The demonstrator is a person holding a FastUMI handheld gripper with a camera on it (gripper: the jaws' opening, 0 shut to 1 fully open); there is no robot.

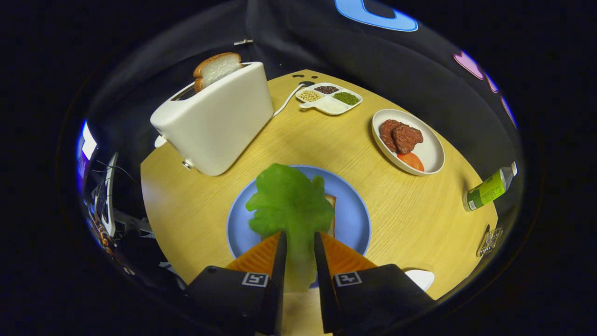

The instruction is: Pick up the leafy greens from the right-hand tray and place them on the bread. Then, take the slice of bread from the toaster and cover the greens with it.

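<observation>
Leafy greens [289, 203] hang pinched between both fingers of the gripper [298, 240], over the bread [331, 212] on the blue plate [354, 219]. Beyond stands the toaster [214, 121] with a bread slice [217, 69] upright in its slot.

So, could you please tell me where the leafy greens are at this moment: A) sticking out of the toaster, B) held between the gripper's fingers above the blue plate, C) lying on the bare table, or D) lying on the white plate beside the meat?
B: the leafy greens sit clamped between the fingers of the gripper, over the blue plate and its bread.
</observation>
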